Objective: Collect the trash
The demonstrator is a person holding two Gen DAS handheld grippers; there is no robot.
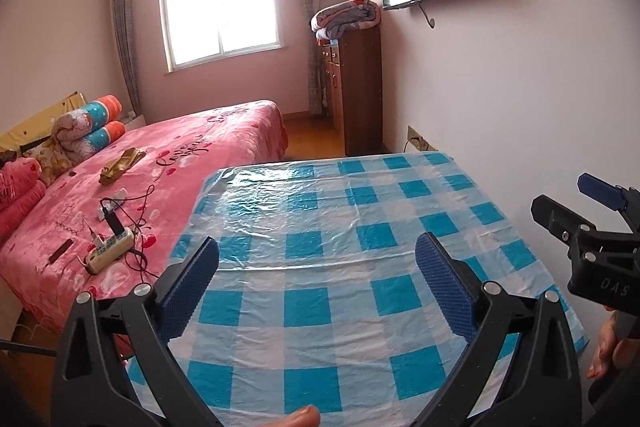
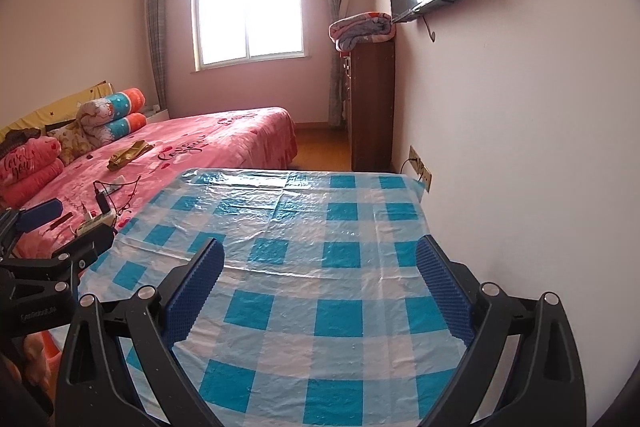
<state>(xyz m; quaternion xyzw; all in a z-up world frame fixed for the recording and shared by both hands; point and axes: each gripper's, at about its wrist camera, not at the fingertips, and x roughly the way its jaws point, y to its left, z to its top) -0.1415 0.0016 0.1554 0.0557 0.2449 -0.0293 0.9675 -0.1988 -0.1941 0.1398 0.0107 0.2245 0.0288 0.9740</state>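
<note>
No piece of trash can be made out on the bench (image 1: 360,211): its blue-and-white checked plastic cover is seen bare in both wrist views, so the thing to be collected cannot be placed from these pictures, and no long axis can be given for it. The only loose items that might be taken for litter lie off the bench, on the pink bed (image 1: 224,131) to the left: a crumpled olive-gold piece (image 1: 120,165), stretched from lower left towards upper right across the bedspread, and nearer the bench a power strip (image 1: 110,251) with its cables, which is judged not to be trash. Should the gold piece be the target, it lies ahead and well to the left of both tools, and the left hand-held gripper (image 1: 316,283) is judged the nearer one. That gripper is held above the bench with its jaws spread wide and nothing between them. The right hand-held gripper (image 2: 320,287) is likewise seen wide apart and empty, pointing slightly downward over the cover beside the white wall (image 2: 520,147).
</note>
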